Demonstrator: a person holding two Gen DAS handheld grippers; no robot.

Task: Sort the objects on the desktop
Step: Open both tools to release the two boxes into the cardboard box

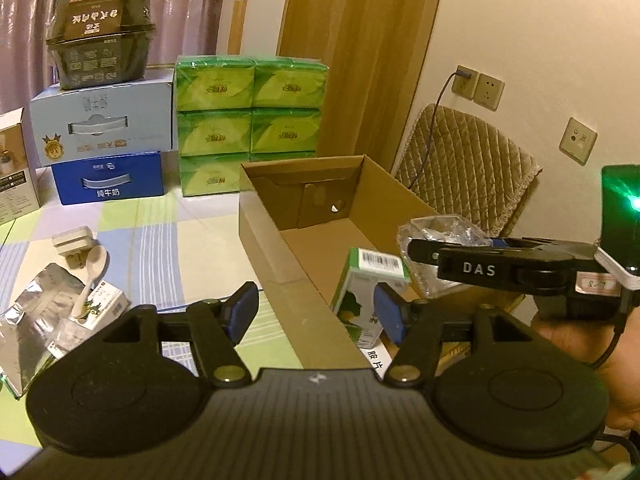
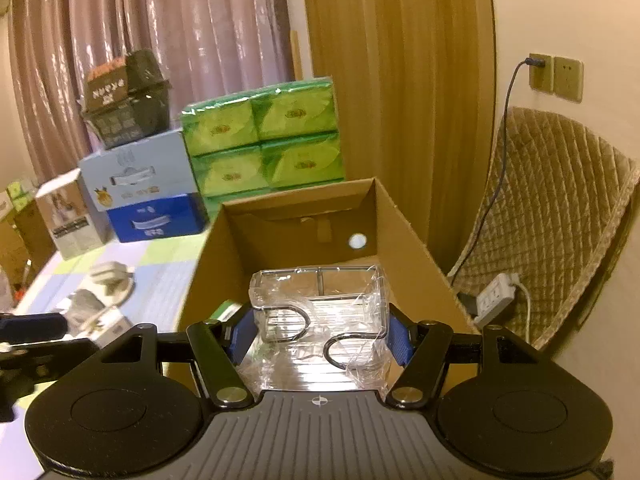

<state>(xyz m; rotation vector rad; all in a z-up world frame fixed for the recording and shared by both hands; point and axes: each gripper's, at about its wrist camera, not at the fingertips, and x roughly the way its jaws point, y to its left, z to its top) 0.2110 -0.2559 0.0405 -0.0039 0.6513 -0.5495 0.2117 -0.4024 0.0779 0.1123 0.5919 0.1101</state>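
A: What do the jaws of the left gripper [image 1: 316, 312] show?

B: Its two blue pads [image 1: 244, 312] stand apart with nothing pressed between them. The gripper hangs over the near left wall of the open cardboard box [image 1: 264, 216]. A green and white carton [image 1: 370, 284] stands inside the box, just beyond the right pad; whether the pad touches it cannot be told.

A: And the right gripper [image 2: 320, 336]?

B: It is clamped on a clear plastic container [image 2: 320, 312] wrapped in crinkled film, one blue pad against each side. The container is held over the near part of the box [image 2: 404, 220], above its floor. In the left wrist view the same gripper enters from the right, with a hand [image 1: 580, 344] beneath it.

A: What lies outside the box?

B: On the checked tablecloth [image 1: 168, 240], left of the box, are a white plug adapter [image 1: 74, 242], a pale spoon [image 1: 94, 272], a small white carton [image 1: 102, 304] and a silver foil pouch [image 1: 32, 320]; the spoon rests across the carton.

A: And farther away?

B: Stacked green tissue packs [image 1: 248, 120] stand behind the box, with a pale blue case [image 1: 104, 120] on a dark blue case [image 1: 108, 178] to their left and a black food bowl [image 1: 102, 36] on top. A quilted chair back [image 2: 552, 208] stands at the right wall.
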